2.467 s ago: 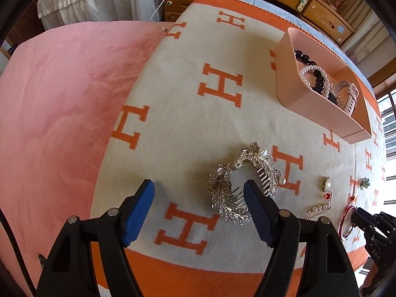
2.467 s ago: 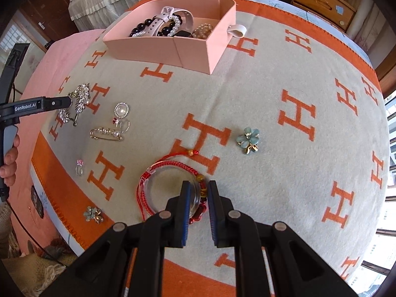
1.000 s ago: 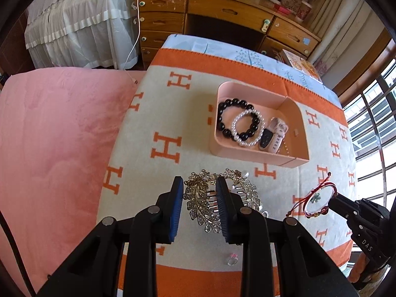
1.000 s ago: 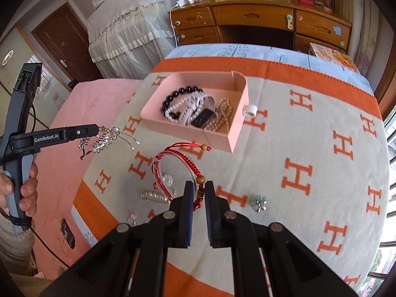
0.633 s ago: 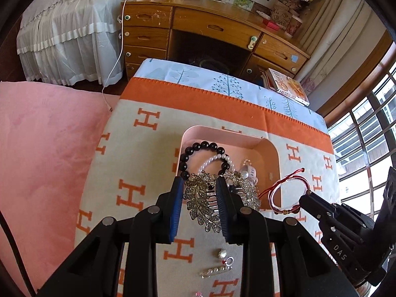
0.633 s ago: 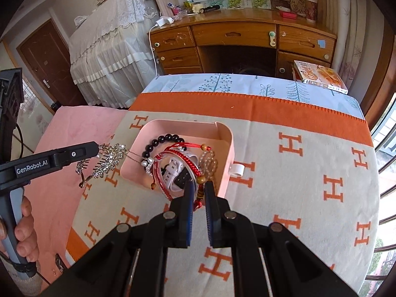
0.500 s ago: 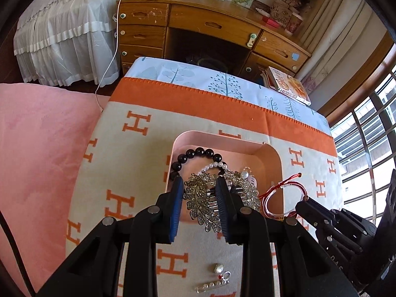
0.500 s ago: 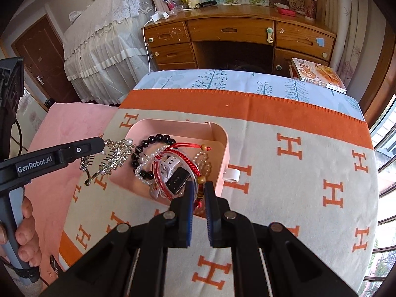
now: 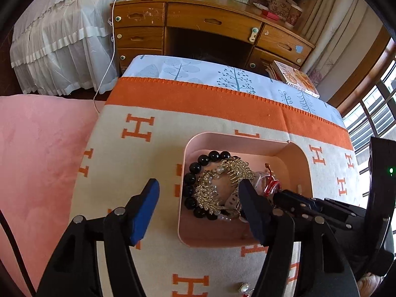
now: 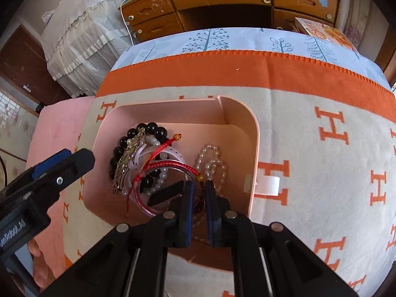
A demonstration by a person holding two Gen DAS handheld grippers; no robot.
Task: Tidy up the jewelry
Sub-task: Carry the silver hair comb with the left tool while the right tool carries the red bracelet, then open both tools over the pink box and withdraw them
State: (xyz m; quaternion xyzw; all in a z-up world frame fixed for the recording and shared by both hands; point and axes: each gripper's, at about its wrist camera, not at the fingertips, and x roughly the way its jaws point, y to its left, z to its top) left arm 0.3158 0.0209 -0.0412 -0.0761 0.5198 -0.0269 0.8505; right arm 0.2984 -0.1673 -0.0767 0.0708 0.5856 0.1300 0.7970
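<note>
Only the right view shows the right claw (image 10: 198,198) clenched on the red bracelet (image 10: 164,167) inside the tray (image 10: 255,133); the left claw (image 9: 198,208) hangs released over the comb (image 9: 217,185), which lies lengthwise front-to-back in the tray.

The right gripper (image 10: 198,199) holds the red bracelet (image 10: 163,170) between nearly closed fingers (image 10: 187,203), low inside the pink tray (image 10: 255,133), above the black beads (image 10: 153,128).

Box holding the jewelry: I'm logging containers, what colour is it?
Pale pink box, shown best in the right wrist view.
</note>
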